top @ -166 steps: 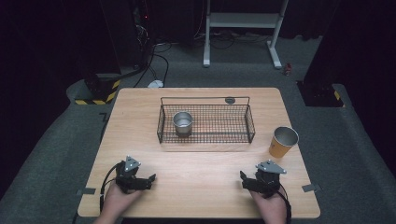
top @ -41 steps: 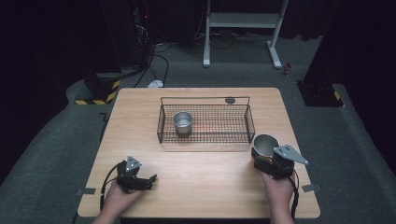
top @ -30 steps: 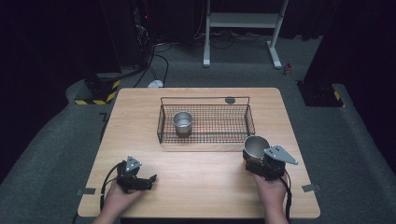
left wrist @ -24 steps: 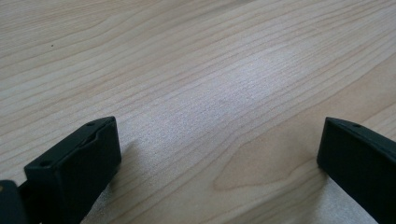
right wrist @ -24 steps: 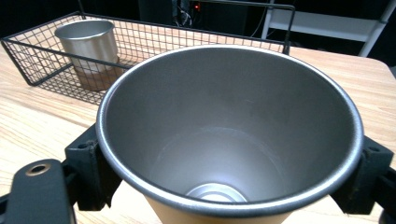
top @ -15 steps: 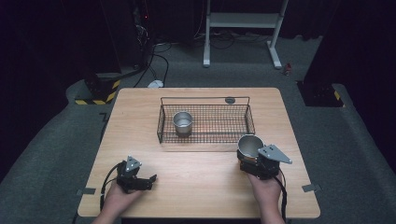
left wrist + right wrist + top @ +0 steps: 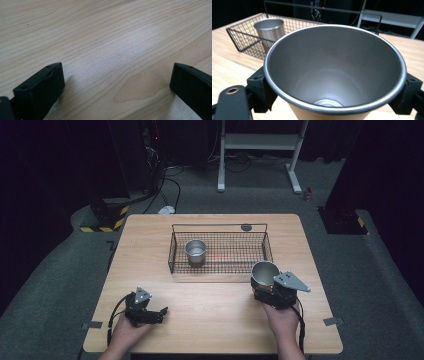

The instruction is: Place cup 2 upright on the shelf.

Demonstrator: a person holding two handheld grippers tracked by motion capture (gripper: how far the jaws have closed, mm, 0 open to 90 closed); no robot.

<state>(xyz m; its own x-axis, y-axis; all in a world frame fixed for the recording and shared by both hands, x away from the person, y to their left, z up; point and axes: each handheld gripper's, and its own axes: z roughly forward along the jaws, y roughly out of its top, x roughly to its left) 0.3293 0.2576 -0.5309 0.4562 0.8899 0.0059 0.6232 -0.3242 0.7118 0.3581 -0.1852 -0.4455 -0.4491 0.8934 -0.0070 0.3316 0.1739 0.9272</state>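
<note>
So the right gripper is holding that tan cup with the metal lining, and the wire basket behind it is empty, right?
Not quite. The right gripper does hold the tan cup, its jaws on either side, but the wire basket is not empty: a small metal cup stands upright in its left part. The high view shows it, and so does the right gripper view.

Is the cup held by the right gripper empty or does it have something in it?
Empty. The right gripper view looks straight into the cup, showing bare metal walls and bottom.
</note>
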